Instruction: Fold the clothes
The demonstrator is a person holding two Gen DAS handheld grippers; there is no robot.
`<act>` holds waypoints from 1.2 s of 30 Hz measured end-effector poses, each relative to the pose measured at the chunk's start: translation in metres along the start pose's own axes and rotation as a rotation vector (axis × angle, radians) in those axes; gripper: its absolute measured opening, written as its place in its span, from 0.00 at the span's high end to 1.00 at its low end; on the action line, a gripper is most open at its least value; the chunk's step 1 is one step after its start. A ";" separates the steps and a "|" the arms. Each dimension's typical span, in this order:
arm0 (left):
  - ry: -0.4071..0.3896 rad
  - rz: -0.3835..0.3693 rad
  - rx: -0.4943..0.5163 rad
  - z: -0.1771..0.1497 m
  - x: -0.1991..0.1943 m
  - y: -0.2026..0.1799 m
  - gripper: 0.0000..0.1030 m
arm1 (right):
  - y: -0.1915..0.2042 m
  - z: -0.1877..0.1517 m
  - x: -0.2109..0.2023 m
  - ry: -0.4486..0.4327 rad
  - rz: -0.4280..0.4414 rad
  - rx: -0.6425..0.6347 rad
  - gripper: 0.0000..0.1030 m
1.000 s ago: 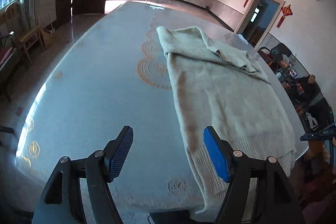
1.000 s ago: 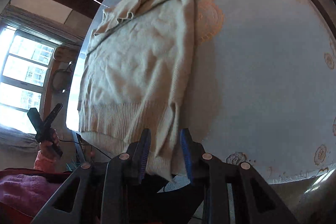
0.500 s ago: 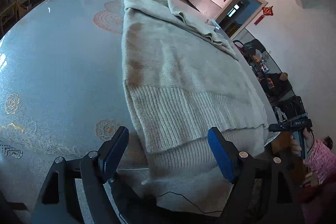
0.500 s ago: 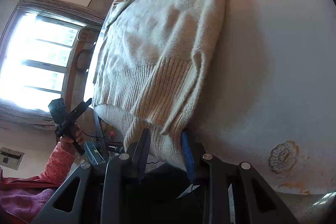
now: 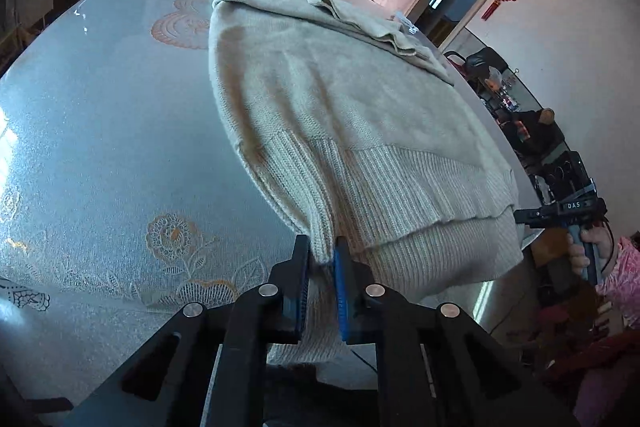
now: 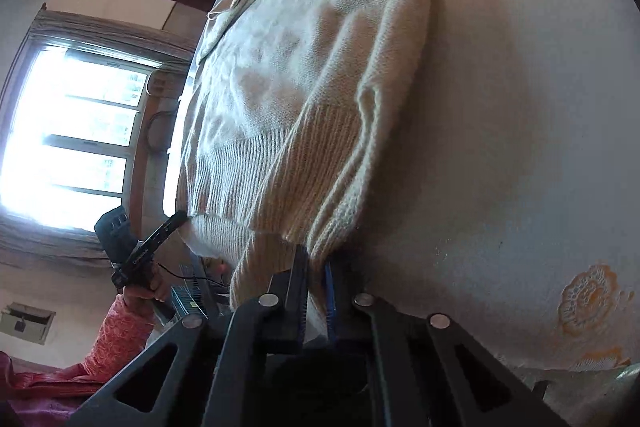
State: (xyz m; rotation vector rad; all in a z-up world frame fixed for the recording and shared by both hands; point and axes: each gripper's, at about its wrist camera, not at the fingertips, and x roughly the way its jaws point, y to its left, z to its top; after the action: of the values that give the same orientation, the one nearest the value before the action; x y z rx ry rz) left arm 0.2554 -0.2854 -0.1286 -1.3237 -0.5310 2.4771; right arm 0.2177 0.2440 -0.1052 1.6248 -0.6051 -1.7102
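A beige knit sweater (image 5: pixel 340 99) lies flat on a round table, its ribbed hem hanging over the near edge. It also shows in the right wrist view (image 6: pixel 312 75). My left gripper (image 5: pixel 322 259) is shut on the left corner of the ribbed hem. My right gripper (image 6: pixel 316 267) is shut on the other hem corner. The right gripper also shows at the right edge of the left wrist view (image 5: pixel 560 213); the left gripper shows in the right wrist view (image 6: pixel 176 219) at the hem. The sleeves are folded across the far part of the sweater.
The table (image 5: pixel 100 131) has a pale cloth with orange lace-like flower patterns (image 5: pixel 172 231). A doorway with red hangings (image 5: pixel 452 3) is at the far right. A bright window (image 6: pixel 72 139) is to the left in the right wrist view.
My left gripper closed from wide open onto the left hem corner. My right gripper tightened on the other hem corner. Both views moved closer to the hem.
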 end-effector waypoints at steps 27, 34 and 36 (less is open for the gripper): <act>-0.253 -0.274 -0.422 0.281 0.020 0.066 0.83 | 0.021 0.242 -0.074 -0.393 0.377 0.265 0.95; -0.125 -0.103 -0.501 0.316 0.114 0.112 0.56 | -0.050 0.307 -0.039 -0.449 0.239 0.507 0.78; -0.121 -0.100 -0.481 0.308 0.116 0.115 0.56 | -0.050 0.305 -0.042 -0.467 0.240 0.481 0.77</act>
State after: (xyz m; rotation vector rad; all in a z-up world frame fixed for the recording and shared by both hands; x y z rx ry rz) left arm -0.0742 -0.3976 -0.1074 -1.2628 -1.2523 2.4449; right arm -0.0924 0.2695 -0.0813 1.3696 -1.4701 -1.8585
